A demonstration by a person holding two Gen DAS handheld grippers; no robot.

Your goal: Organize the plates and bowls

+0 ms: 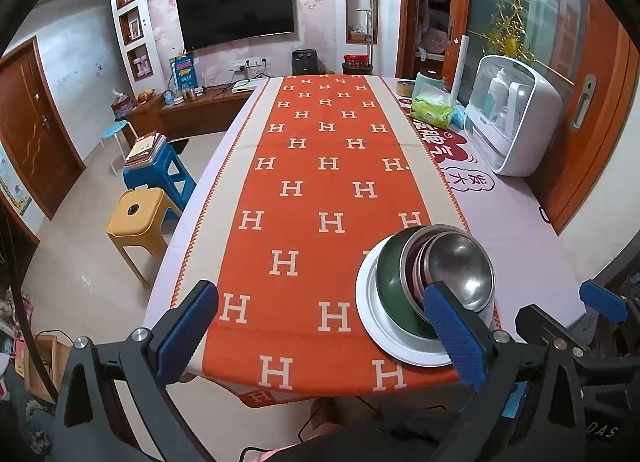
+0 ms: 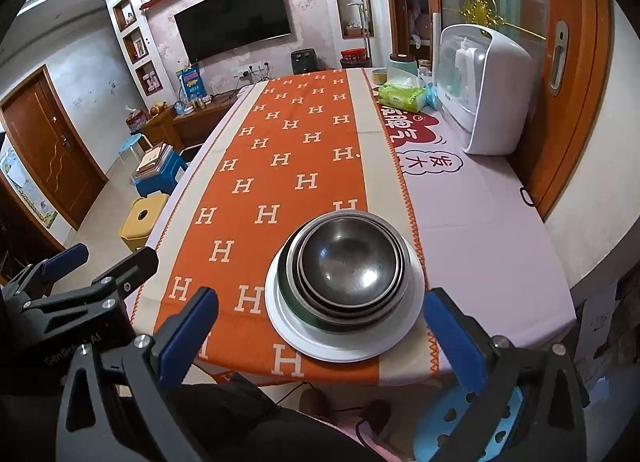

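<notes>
Item: nested steel bowls [image 2: 350, 262], inside a green bowl [image 2: 290, 300], on a white plate [image 2: 344, 344], at the tabletop's [image 2: 496, 222] near edge, half on the orange runner [image 2: 280, 166].

Handling: we judge the steel light, rigid and slick; the plate looks ceramic, heavier and breakable. We would pinch a bowl's rim at 3 or 9 o'clock, or lift the whole stack by the plate's lip.

Pose: right tool [image 2: 320, 336] gapes empty, level, facing the stack. Left tool [image 1: 320, 336] gapes empty too, stack at its 2 o'clock.
</notes>
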